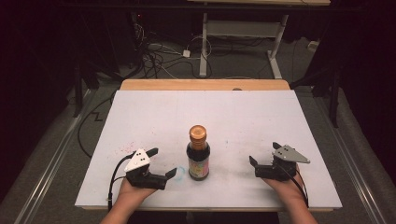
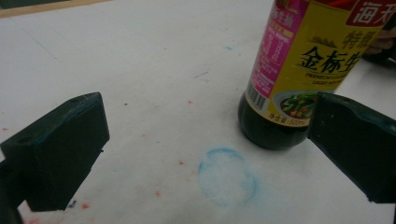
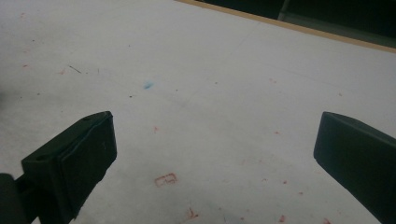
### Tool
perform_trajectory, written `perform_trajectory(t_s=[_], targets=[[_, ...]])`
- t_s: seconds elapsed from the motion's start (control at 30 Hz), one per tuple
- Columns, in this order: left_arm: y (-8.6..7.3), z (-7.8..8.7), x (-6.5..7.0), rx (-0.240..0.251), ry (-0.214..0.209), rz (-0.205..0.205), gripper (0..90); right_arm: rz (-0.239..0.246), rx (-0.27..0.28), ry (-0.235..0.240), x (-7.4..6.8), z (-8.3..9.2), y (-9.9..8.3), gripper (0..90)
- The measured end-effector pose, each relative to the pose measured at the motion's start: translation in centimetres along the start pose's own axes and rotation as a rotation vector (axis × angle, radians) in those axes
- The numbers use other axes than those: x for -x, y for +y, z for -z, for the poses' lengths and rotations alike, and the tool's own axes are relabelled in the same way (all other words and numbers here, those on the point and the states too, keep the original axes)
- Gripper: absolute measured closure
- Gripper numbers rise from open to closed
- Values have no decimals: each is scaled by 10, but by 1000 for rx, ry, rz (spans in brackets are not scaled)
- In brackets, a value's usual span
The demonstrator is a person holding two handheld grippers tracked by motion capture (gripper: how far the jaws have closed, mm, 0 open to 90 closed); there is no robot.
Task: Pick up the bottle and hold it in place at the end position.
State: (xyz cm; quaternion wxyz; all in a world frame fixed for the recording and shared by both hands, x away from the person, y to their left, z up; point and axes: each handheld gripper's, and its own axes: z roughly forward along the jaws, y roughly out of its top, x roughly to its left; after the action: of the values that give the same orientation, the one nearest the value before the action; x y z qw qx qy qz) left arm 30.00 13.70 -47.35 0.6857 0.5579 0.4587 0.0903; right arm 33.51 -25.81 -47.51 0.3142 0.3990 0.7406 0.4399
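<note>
Now a dark sauce bottle [image 1: 198, 154] is seen upright near the front middle of the white counter [image 1: 243, 116], between both grippers. Its yellow and pink label carries Chinese characters, "金标" among them, with small print reading "PREMIUM" and "500ml". The left hand-held gripper [image 1: 163, 163] is held released just beside the bottle, nothing grasped, one pad close to the glass. The right hand-held gripper [image 1: 264, 154] is kept spread wide, well apart. Open counter is left behind the bottle up to the wooden far edge [image 1: 205, 84].
</note>
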Motion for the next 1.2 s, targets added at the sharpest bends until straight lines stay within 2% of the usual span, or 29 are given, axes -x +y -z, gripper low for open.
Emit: perform_trajectory(t_s=[0.23, 0.37, 0.4, 0.6, 0.63, 0.7, 0.73, 0.77, 1.0, 1.2], targets=[[-6, -7, 13, -28, -41, -10, 0, 4, -3, -3, 0, 0, 0, 2], [-10, -11, 19, -39, -63, -1, 0, 7, -2, -3, -1, 0, 0, 2], [-9, -7, 14, -156, -90, -137, 0, 7, -2, -3, -1, 1, 0, 2], [-12, -15, 23, -141, -95, -102, 0, 4, 1, -4, 0, 2, 0, 2], [-15, -21, 31, -93, -84, -45, 0, 4, 1, -5, 0, 3, 0, 2], [-15, -24, 34, -78, -81, -29, 0, 1, 2, -7, 0, 3, 0, 2], [-17, -29, 40, -56, -81, 10, 0, 0, 2, -8, 0, 3, 0, 2], [-17, -30, 41, -73, -107, -14, 0, 0, 1, -11, 1, 3, 0, 2], [-19, -43, 50, -89, -117, -19, 0, -7, 5, -14, 2, 4, 0, 2], [-14, -50, 56, -83, -128, -30, 6, -5, 3, -12, 2, 4, 0, 2]])
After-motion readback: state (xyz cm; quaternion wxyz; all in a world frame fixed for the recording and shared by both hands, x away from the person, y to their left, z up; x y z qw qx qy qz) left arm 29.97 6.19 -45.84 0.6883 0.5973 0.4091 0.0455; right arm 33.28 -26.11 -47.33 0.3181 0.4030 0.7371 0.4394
